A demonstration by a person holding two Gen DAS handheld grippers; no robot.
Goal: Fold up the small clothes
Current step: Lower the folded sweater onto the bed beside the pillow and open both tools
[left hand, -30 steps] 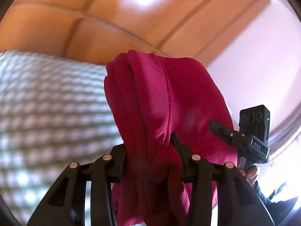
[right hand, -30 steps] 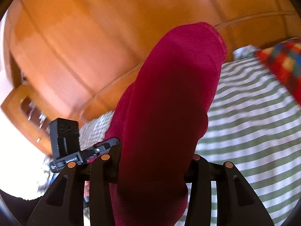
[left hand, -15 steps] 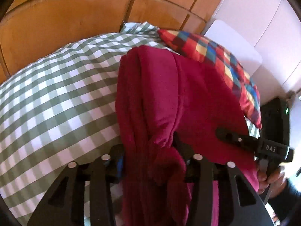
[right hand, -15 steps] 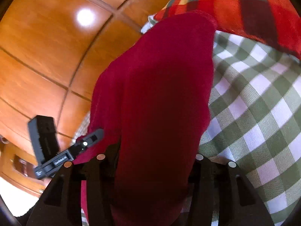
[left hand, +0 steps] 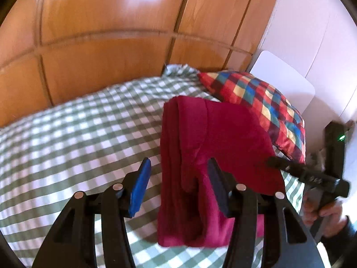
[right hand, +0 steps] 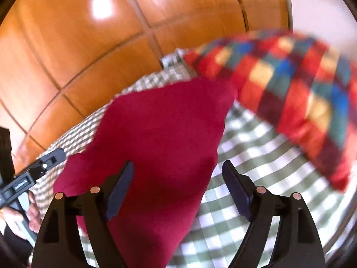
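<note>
I count one dark red folded garment on the green-and-white checked bedspread, one multicoloured checked cushion just behind it, and two tongs, one in each of my hands. My left gripper has its jaws opening: the blue-faced pad stands clear of the cloth, while the other pad lies against a fold that bulges up between them, so nothing is pinched. My right gripper is also opening and stands wide, with the garment's near edge lying loose between the pads and neither pressing on it. The cushion's corner overlaps the garment's far end. A wooden panelled headboard rises behind the bed, with a white wall and a white board beside it.
</note>
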